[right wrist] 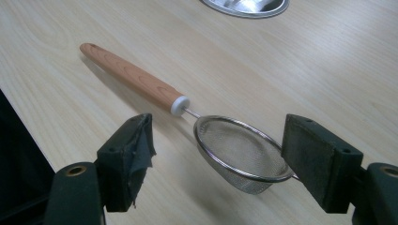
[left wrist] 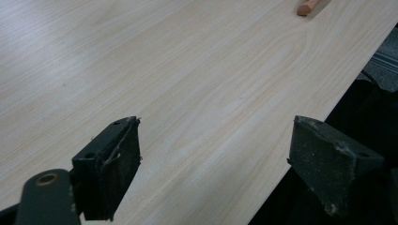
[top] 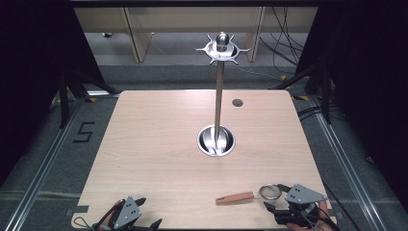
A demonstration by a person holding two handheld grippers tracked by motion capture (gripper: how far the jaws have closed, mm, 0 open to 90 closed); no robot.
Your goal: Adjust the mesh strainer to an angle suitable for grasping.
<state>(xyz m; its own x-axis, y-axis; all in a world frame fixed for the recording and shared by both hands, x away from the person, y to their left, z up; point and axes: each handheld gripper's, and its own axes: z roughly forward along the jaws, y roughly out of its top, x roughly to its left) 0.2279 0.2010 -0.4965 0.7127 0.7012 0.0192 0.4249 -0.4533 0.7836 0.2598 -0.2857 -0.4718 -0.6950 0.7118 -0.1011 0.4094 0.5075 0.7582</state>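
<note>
On the light wooden table [top: 159, 144], toward 5 o'clock in the high view: a small round wire-mesh strainer with a reddish wooden handle [top: 250, 195], lying flat, handle pointing to 9 o'clock, mesh bowl at the 3 o'clock end. Just past that bowl, at the table's near right corner: the right gripper [top: 281, 204], jaws spread wide, pressing on nothing. Seen from the right gripper view: mesh bowl of the strainer [right wrist: 241, 157] lying between the two black jaws (closer to the right-hand one, whether touching it cannot be told), handle running off toward 10 o'clock.

At 7 o'clock in the high view, by the near left corner: the left gripper [top: 137, 211], jaws likewise apart, with bare table [left wrist: 187, 84] between them in the left gripper view and the handle's tip at 1 o'clock.

Near the table's centre: a tall steel rack with a round dish base and a spoked hook crown [top: 219, 96], upright, well apart from both grippers. At 1 o'clock from its base: a small dark round hole [top: 237, 102].
</note>
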